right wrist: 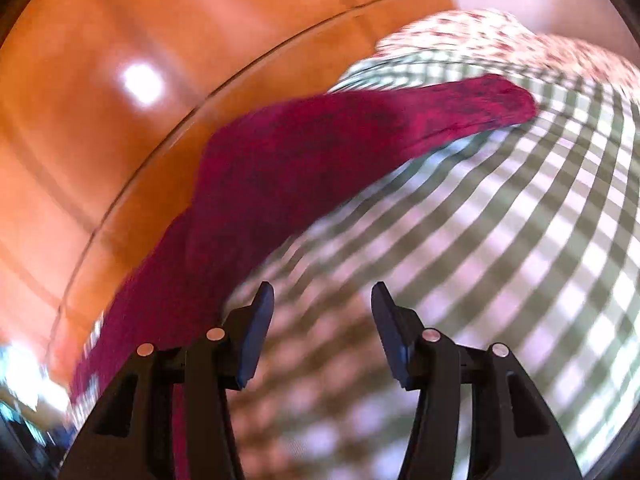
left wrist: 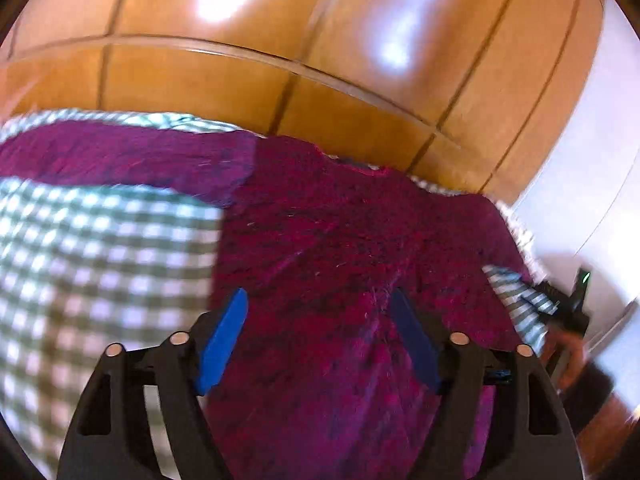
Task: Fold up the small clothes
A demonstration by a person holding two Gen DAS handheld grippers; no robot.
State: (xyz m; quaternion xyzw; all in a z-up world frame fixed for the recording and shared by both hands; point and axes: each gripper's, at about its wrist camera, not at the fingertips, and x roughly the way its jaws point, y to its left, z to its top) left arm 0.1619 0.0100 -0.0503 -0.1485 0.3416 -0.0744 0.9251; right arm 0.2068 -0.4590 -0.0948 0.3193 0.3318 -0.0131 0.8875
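With both sets of fingers standing apart and holding nothing, the left gripper is hovering over the magenta knitted sweater lying along the checked cloth's far edge, so each should be closing on a hem corner before folding.

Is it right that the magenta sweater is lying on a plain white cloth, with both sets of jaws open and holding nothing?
Not quite: the cloth is green-and-white checked, not plain white, as both wrist views show. The rest holds: the magenta sweater lies on it, and the left gripper and right gripper have open, empty jaws.
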